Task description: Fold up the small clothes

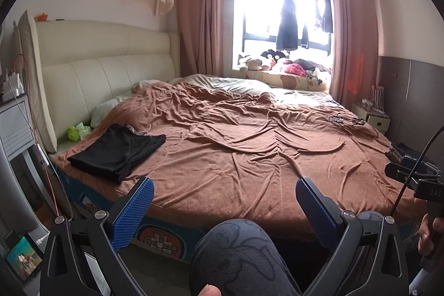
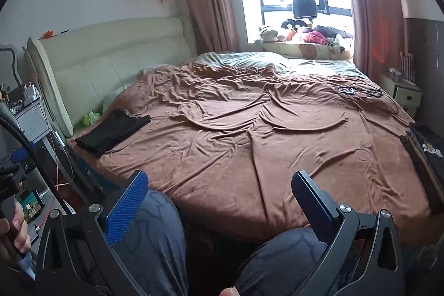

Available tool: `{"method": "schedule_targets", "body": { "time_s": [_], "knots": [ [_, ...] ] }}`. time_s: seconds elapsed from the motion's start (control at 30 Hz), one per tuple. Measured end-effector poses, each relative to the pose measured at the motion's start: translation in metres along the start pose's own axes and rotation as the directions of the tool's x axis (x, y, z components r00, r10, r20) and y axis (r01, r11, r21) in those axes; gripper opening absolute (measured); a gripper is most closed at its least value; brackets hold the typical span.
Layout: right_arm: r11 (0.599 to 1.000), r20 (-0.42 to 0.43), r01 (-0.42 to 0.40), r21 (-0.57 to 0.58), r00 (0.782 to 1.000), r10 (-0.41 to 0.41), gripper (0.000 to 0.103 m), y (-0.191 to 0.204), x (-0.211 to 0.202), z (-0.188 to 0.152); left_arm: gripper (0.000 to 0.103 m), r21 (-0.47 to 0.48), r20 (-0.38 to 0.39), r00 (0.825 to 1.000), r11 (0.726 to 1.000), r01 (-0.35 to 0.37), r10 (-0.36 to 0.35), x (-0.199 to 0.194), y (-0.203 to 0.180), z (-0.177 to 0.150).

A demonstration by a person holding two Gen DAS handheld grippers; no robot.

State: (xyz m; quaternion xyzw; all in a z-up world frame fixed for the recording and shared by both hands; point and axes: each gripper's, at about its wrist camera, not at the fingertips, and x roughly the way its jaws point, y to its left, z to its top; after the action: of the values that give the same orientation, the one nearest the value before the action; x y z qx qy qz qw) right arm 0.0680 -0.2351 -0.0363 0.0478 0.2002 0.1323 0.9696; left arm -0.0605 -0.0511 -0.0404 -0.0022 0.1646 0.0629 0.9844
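Observation:
A folded black garment [image 1: 116,150] [image 2: 112,131] lies near the left edge of the brown blanket [image 1: 249,146] [image 2: 249,135] that covers the bed. A dark pile of clothes [image 2: 428,154] [image 1: 401,150] sits at the bed's right edge. My left gripper [image 1: 223,189] is open and empty, held above a person's knee [image 1: 236,248] short of the bed's near edge. My right gripper [image 2: 219,183] is open and empty too, above both knees [image 2: 155,229]. In the left wrist view the right gripper's body [image 1: 416,179] shows at the right, held by a hand.
A cream headboard [image 1: 111,60] stands at the left, with a nightstand [image 1: 16,124] beside it. Cables [image 1: 349,119] lie on the blanket's far right. Soft toys [image 1: 277,61] sit under the window between pink curtains. A small cabinet [image 2: 399,90] stands at the right wall. A lit screen [image 1: 23,260] rests on the floor.

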Motion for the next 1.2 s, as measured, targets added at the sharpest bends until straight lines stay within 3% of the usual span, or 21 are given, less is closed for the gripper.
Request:
{"method": "schedule_targets", "body": {
  "time_s": [1.2],
  "knots": [
    [1.000,-0.031,0.000,0.001,1.000,0.000,0.103,0.010,0.027,0.007,0.103,-0.014,0.018,0.999,0.999,-0.031,0.031,0.019,0.024,0.002]
  ]
}}
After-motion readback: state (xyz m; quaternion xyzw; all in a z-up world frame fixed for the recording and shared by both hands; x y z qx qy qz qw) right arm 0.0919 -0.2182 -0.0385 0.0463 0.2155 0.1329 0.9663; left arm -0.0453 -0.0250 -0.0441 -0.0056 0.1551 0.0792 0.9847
